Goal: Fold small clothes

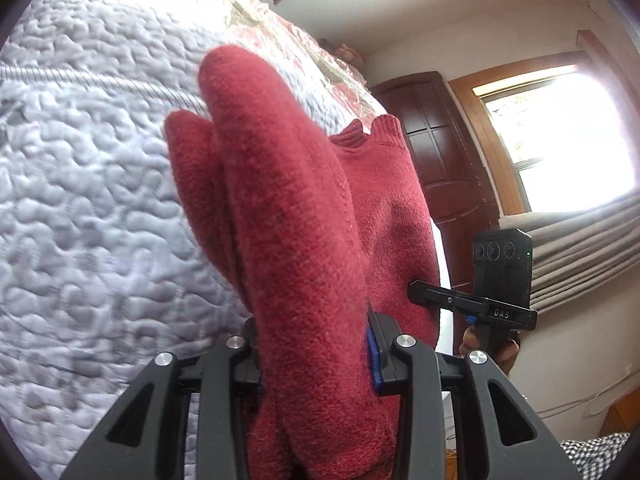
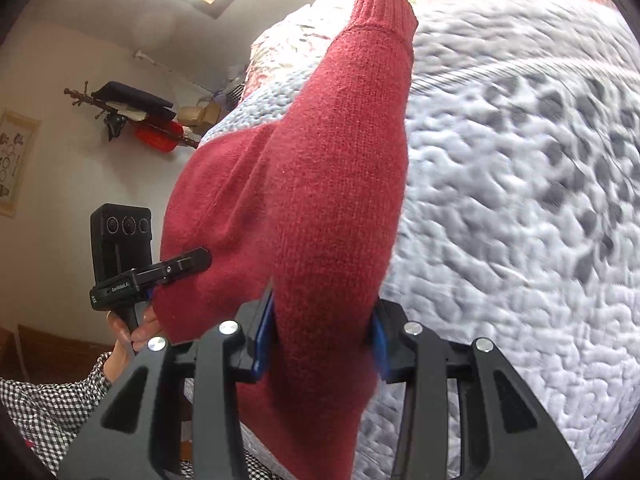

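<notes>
Red knit sweater [image 1: 304, 240] fills the near field of both wrist views, bunched in thick folds and held up above the bed [image 1: 88, 184], its long axis running away from each camera toward the far end of the quilt. On the left wrist view the folded cloth rises from the left claw [image 1: 316, 354], whose blue pads are pressed onto it from both sides; beyond, a ribbed hem edge shows at the far top right of the garment. On the right wrist view a sleeve points up and away, its ribbed cuff [image 2: 384, 12] at the far end, and the right claw [image 2: 324, 334] pinches the cloth near its base. Each view shows the other claw at the sweater's side, gripped by a hand [image 2: 128, 332] in a checked sleeve [image 2: 48, 404].
</notes>
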A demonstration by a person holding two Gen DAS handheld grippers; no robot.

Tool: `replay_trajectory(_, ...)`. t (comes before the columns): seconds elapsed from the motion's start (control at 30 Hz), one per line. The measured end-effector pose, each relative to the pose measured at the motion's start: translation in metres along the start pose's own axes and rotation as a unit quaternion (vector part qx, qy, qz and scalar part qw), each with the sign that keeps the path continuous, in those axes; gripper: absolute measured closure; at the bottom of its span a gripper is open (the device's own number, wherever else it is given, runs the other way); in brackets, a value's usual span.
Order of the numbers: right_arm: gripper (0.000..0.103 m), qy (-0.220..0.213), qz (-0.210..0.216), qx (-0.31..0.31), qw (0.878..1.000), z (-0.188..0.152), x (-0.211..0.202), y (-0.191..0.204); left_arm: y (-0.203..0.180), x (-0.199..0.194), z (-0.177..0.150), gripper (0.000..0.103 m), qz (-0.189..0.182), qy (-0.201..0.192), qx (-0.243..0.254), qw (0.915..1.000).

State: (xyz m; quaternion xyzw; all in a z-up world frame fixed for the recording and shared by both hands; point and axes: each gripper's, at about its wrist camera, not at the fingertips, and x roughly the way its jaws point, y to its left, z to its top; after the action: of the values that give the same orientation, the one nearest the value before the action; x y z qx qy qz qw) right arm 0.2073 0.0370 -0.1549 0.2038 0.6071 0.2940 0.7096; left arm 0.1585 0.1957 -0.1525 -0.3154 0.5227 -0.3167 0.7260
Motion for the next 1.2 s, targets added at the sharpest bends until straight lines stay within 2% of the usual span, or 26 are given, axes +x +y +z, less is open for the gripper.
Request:
replay_trajectory(0.13, 0.064, 0.017, 0.001, 0.018, 1.000, -0.014, 0.002, -0.039, -0.008, 0.032, -0.016, 0.069, 0.027, 0.009, -0.002, 0.9996)
replay_trajectory(0.27, 0.064, 0.039, 0.005, 0.038, 0.999, -0.028, 0.010, -0.088, 0.001, 0.053, -0.038, 0.068, 0.063, 0.007, -0.014, 0.9979)
replay_trajectory(0.33, 0.062, 0.041, 0.016, 0.038, 0.998, -0.031, 0.016, -0.097, 0.011, 0.059, -0.049, 0.066, 0.073, -0.002, -0.032, 0.9968)
replay_trajectory(0.37, 0.061, 0.042, 0.012, 0.031, 0.999, -0.027, 0.028, -0.085, 0.016, 0.060, -0.051, 0.065, 0.076, -0.006, -0.037, 0.9964)
replay_trajectory(0.47, 0.055, 0.049, 0.003, 0.021, 0.999, -0.026, 0.031, -0.084, 0.018, 0.070, -0.054, 0.056, 0.094, -0.016, -0.043, 0.9945)
replay_trajectory(0.53, 0.042, 0.047, -0.012, 0.017, 0.999, -0.024, 0.031, -0.076, 0.019, 0.070, -0.055, 0.051, 0.098, -0.017, -0.052, 0.9937)
replay_trajectory(0.6, 0.038, 0.041, -0.016, 0.016, 0.999, -0.029, 0.023, -0.070, 0.007, 0.068, -0.053, 0.048, 0.114, -0.017, -0.059, 0.9915)
replay_trajectory(0.63, 0.034, 0.037, -0.012, 0.018, 0.999, -0.035, 0.016, -0.067, 0.004, 0.063, -0.057, 0.046, 0.127, -0.017, -0.056, 0.9902)
replay_trajectory(0.73, 0.032, 0.039, -0.009, 0.020, 0.999, -0.061, 0.004, -0.062, -0.015, 0.042, -0.068, 0.045, 0.172, -0.026, -0.023, 0.9844)
replay_trajectory(0.83, 0.032, 0.054, -0.005, 0.027, 0.998, -0.099, 0.000, -0.065, -0.031, 0.021, -0.093, 0.042, 0.196, -0.039, 0.010, 0.9797)
replay_trajectory(0.93, 0.032, 0.070, -0.002, 0.047, 0.996, -0.130, 0.007, -0.072, -0.035, 0.010, -0.118, 0.042, 0.214, -0.048, 0.008, 0.9756)
replay_trajectory(0.97, 0.034, 0.076, 0.003, 0.059, 0.995, -0.138, 0.011, -0.076, -0.034, 0.010, -0.123, 0.042, 0.221, -0.049, 0.005, 0.9741)
replay_trajectory(1.07, 0.054, 0.078, 0.016, 0.081, 0.994, -0.144, 0.021, -0.077, -0.026, 0.013, -0.137, 0.044, 0.234, -0.049, -0.012, 0.9708)
replay_trajectory(1.1, 0.070, 0.079, 0.026, 0.085, 0.993, -0.144, 0.021, -0.076, -0.024, 0.015, -0.140, 0.044, 0.236, -0.047, -0.022, 0.9704)
replay_trajectory(1.13, 0.078, 0.078, 0.025, 0.083, 0.993, -0.145, 0.017, -0.073, -0.022, 0.015, -0.143, 0.045, 0.235, -0.046, -0.029, 0.9705)
replay_trajectory(1.2, 0.082, 0.072, 0.016, 0.068, 0.995, -0.146, 0.007, -0.064, -0.025, 0.013, -0.148, 0.046, 0.237, -0.050, -0.026, 0.9698)
